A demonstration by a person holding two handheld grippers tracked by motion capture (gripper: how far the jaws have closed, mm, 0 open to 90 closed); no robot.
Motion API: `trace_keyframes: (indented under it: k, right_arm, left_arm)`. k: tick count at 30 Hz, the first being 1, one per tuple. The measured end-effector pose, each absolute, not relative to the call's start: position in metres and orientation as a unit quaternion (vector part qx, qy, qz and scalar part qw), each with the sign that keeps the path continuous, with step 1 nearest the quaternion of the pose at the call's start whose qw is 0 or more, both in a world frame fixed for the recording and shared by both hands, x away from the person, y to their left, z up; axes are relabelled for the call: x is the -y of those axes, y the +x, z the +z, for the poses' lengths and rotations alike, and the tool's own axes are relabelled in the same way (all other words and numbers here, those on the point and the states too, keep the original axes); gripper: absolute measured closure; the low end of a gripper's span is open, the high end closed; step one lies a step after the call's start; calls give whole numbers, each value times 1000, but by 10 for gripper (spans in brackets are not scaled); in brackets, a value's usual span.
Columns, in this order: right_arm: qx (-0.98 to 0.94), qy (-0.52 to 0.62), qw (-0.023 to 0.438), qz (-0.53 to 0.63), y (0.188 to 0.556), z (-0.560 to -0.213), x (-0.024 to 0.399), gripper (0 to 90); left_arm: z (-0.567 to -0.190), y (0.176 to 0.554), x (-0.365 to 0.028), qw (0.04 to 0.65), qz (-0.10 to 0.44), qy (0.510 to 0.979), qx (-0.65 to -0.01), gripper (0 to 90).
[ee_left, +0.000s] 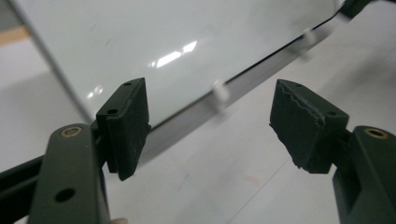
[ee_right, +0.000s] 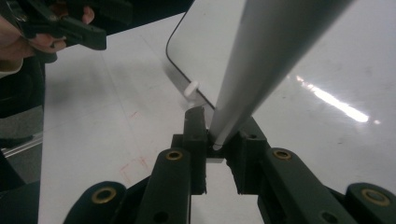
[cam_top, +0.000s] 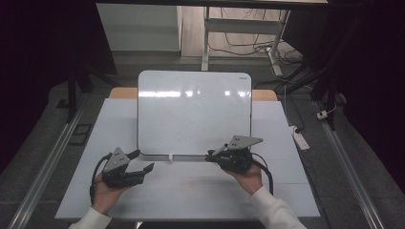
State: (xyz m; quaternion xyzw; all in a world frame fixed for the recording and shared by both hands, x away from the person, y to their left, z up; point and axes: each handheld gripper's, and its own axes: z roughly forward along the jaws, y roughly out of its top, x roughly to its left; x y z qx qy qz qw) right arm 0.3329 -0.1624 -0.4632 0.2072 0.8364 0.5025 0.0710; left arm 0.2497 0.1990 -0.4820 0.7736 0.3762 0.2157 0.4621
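The right gripper (ee_right: 215, 140) is clamping its black jaws on the near edge of the glossy white rectangular whiteboard (ee_right: 327, 70), which is lying on the white table (ee_right: 107, 116). A small white peg (ee_right: 191, 88) is sticking out beside the whiteboard's rounded corner. Well beyond that corner, the left gripper (ee_right: 70, 28) is hovering in a hand.

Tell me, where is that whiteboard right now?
In the high view the whiteboard lies mid-table on the white table cover, its near edge clamped by the right gripper. The open left gripper sits just off its near-left corner.

Grey floor (cam_top: 43, 143), dark surroundings, desk frame (cam_top: 206, 33), trailing cables (cam_top: 248, 47).
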Motion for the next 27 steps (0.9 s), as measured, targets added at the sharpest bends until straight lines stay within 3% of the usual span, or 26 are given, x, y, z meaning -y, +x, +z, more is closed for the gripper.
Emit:
trace_keyframes:
  k: [18,27]
  right_arm:
    - [-830,224,12,512,332,-481,145,774]
    - [-830,225,-2,509,331,-483,135,774]
  left_arm:
    - [-449,275,-115,495,181,798,-293,321]
    - [-443,283,-82,505,172,806,-256,432]
